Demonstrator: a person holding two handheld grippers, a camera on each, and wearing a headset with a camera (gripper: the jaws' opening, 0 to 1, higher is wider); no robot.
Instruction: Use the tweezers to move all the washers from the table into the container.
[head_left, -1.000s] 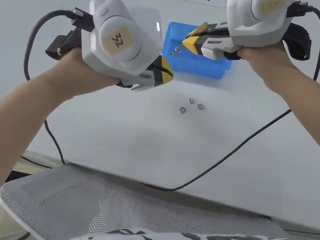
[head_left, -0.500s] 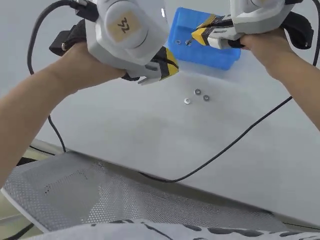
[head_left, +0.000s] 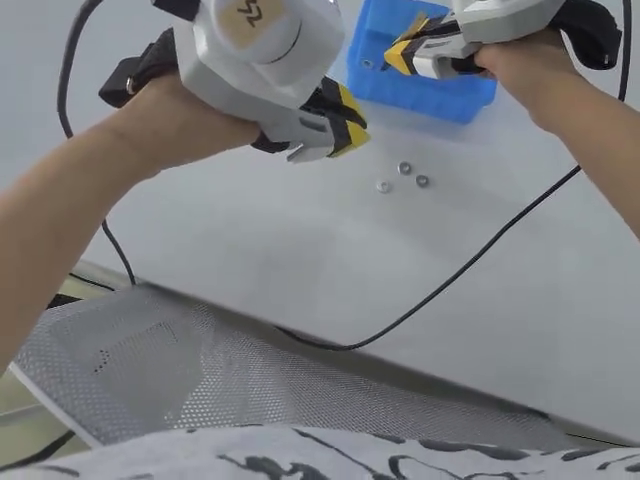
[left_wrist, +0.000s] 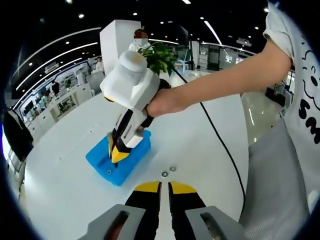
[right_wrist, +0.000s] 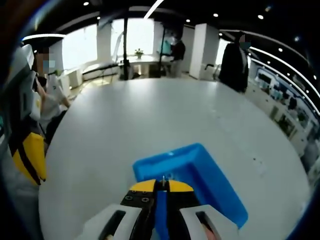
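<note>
You poise the right gripper (head_left: 398, 55), clamped on the tweezers (right_wrist: 163, 178), over the blue container (head_left: 450, 105) for a drop, while the left gripper (head_left: 345, 125) waits closed and empty near three washers (head_left: 404, 168).

Zigzag logo on left gripper (head_left: 345, 125) housing; no readable text.

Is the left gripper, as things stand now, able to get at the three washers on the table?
Probably yes: the washers lie on bare table just ahead of the left gripper, with nothing between them.
</note>
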